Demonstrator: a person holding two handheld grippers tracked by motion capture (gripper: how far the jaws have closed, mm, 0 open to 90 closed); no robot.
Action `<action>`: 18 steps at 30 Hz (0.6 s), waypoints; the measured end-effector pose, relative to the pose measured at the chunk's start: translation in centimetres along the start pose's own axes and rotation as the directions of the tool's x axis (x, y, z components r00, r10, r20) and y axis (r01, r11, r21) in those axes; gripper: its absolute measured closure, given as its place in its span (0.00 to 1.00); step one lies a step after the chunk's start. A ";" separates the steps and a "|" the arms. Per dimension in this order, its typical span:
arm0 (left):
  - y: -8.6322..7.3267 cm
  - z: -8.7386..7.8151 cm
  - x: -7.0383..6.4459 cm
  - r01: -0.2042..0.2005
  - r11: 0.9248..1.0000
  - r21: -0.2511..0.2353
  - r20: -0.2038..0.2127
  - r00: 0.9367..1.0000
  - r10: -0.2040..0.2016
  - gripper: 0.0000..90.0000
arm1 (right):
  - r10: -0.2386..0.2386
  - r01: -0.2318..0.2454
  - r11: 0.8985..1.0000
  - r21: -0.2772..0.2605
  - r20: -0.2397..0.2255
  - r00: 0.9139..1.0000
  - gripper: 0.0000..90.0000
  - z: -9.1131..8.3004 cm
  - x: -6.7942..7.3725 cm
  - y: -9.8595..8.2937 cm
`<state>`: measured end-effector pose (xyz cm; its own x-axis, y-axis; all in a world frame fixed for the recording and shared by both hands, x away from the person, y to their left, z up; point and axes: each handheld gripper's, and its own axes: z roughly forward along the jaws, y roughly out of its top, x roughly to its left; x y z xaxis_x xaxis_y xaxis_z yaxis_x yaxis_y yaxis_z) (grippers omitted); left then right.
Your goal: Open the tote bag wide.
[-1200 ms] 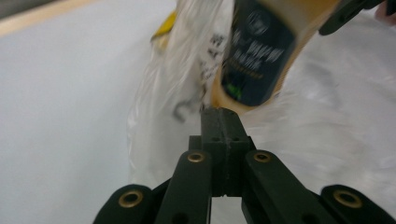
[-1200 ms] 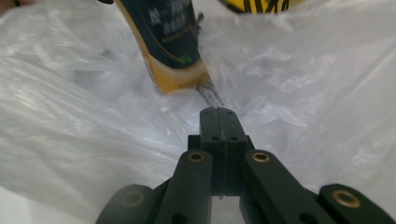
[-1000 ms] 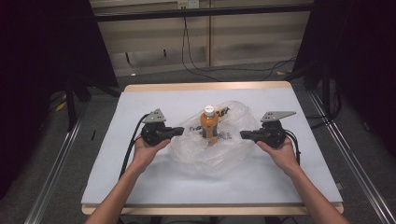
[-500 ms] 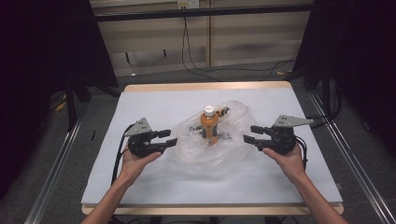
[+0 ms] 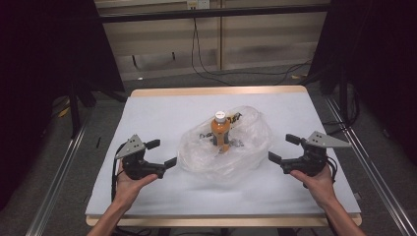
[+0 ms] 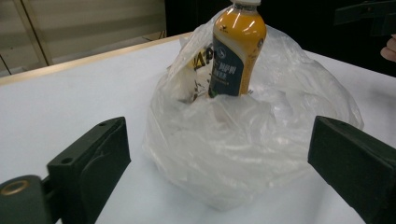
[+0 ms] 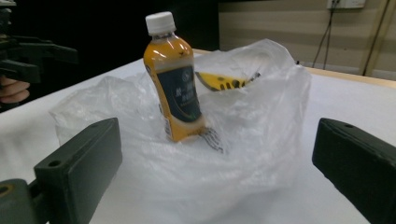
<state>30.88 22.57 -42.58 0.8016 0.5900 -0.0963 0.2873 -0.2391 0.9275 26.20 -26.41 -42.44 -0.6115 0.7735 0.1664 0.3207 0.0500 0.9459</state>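
Worktop (image 5: 162, 113): white sheet over a wooden-edged top, seen from above; dark surroundings left and right, a pale wall with hanging cables at the far side.
Bottle (image 5: 221, 132): stands upright near the middle of the worktop, inside the bag; orange drink, white cap, dark label. In the right gripper view (image 7: 173, 79) it leans slightly.
Bag (image 5: 226, 147): clear crumpled plastic, spread around the bottle's base, its far side rising behind the bottle. In the left gripper view (image 6: 261, 149) the bottle's upper half stands clear of the folds.
Yellow print (image 7: 224, 81): yellow patch with dark marks on the bag, just behind the bottle; what it says cannot be read.
Left tongs (image 5: 162, 153): held in the left hand (image 5: 129, 182) on the near left, spread wide, holding nothing, just beside the bag's left edge but apart from it.
Right tongs (image 5: 284, 149): held in the right hand (image 5: 319, 181) on the near right, spread wide, holding nothing, near the bag's right edge, not touching.
Facing: both tongs point inward at the bag, which lies between them.
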 end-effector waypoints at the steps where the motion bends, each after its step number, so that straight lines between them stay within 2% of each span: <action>1: -0.3 -0.3 -0.1 -0.003 1.000 0.001 -0.014 1.000 0.003 0.05 | 0.001 -0.001 1.000 0.003 0.008 1.000 0.01 -0.3 0.1 -0.2; 2: -0.6 -0.7 -0.2 0.000 1.000 -0.019 -0.008 1.000 0.000 0.04 | 0.005 -0.005 1.000 0.002 0.017 1.000 0.01 -0.7 0.1 -0.4; 3: -0.8 -0.9 -0.3 0.000 1.000 -0.016 -0.022 1.000 -0.001 0.04 | 0.016 -0.016 1.000 0.003 0.023 1.000 0.01 -1.0 0.2 -0.7; 5: -1.2 -1.3 -0.5 -0.009 1.000 -0.022 -0.021 1.000 0.008 0.04 | 0.011 -0.012 1.000 0.009 0.052 0.999 0.00 -1.6 0.3 -1.0; 8: -1.5 -2.1 -0.8 -0.025 1.000 -0.010 -0.039 0.999 0.024 0.03 | 0.020 -0.021 1.000 0.022 0.055 0.998 0.03 -2.6 0.3 -1.5; 9: -1.7 -2.2 -0.9 -0.022 1.000 -0.011 -0.039 0.999 0.021 0.03 | 0.038 -0.039 0.999 0.026 0.054 0.998 0.03 -3.0 0.3 -1.7; 10: -1.9 -2.4 -1.1 -0.013 1.000 -0.017 -0.057 0.998 0.012 0.03 | 0.049 -0.050 0.998 0.031 0.053 0.997 0.02 -3.2 0.3 -1.9; 12: -2.5 -2.8 -1.2 -0.007 1.000 -0.010 -0.068 0.998 0.006 0.03 | 0.031 -0.034 0.999 0.040 0.087 0.996 0.02 -3.9 0.4 -2.3; 14: -3.2 -3.1 -1.3 0.018 1.000 -0.025 -0.085 0.996 -0.020 0.03 | 0.034 -0.036 0.999 0.013 0.106 0.994 0.02 -4.6 0.5 -2.8; 15: -3.5 -3.2 -1.3 0.032 0.999 -0.026 -0.074 0.997 -0.034 0.03 | 0.039 -0.038 0.999 -0.009 0.120 0.992 0.01 -4.9 0.6 -3.0; 18: -4.1 -3.6 -1.7 0.010 1.000 -0.002 -0.057 0.998 -0.010 0.05 | 0.029 -0.024 0.999 -0.036 0.140 0.990 0.01 -5.8 1.0 -3.2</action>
<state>26.48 25.34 -44.89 0.7676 0.6354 -0.0844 0.2940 -0.2320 0.9272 20.32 -29.47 -43.70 -0.4945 0.8556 0.1527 0.3089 0.0088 0.9510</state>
